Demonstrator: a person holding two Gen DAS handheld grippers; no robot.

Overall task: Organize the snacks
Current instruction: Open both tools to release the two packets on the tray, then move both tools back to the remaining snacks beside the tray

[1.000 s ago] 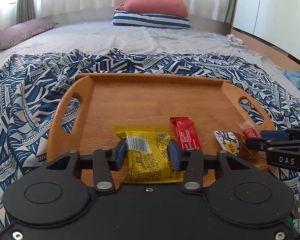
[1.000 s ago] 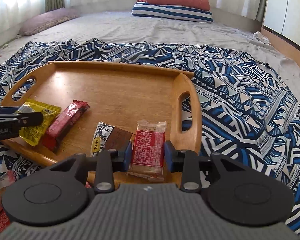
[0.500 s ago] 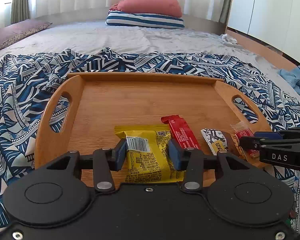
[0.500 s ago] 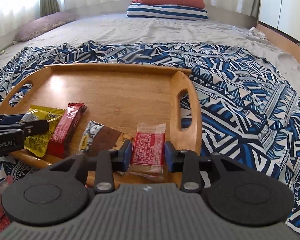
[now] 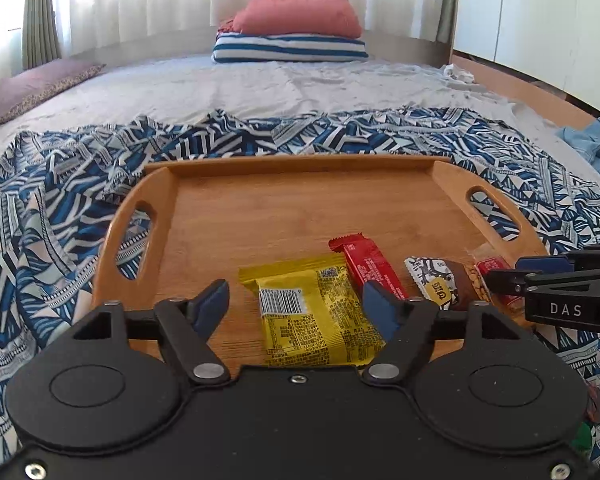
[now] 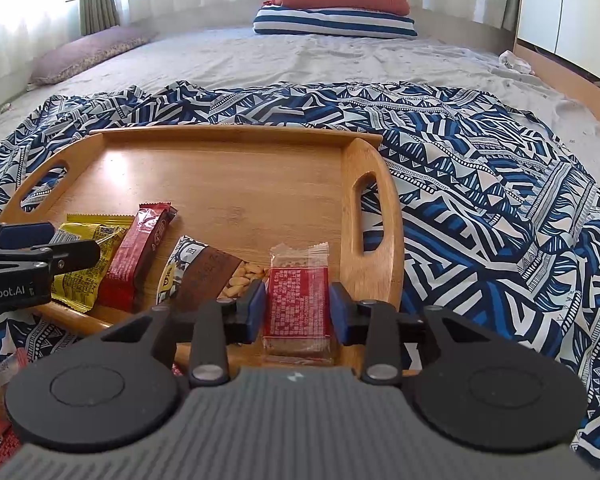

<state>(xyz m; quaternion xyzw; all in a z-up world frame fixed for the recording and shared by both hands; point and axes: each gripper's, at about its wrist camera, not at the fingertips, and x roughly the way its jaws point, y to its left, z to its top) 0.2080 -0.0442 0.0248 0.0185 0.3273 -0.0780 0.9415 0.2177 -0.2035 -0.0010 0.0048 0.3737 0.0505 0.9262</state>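
Four snacks lay in a row on the wooden tray (image 5: 380, 168). The left gripper (image 5: 296, 300) was wide open around the yellow packet (image 5: 316, 312). The right gripper (image 6: 296, 312) pinched the small red packet (image 6: 298, 300) near the tray's edge, so a careless pull might drag it off.

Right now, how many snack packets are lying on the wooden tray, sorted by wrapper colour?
Yellow: 1, the yellow packet
Red: 2, the long red bar and the small red packet
Brown and white: 1, the peanut packet
Total: 4 on the wooden tray
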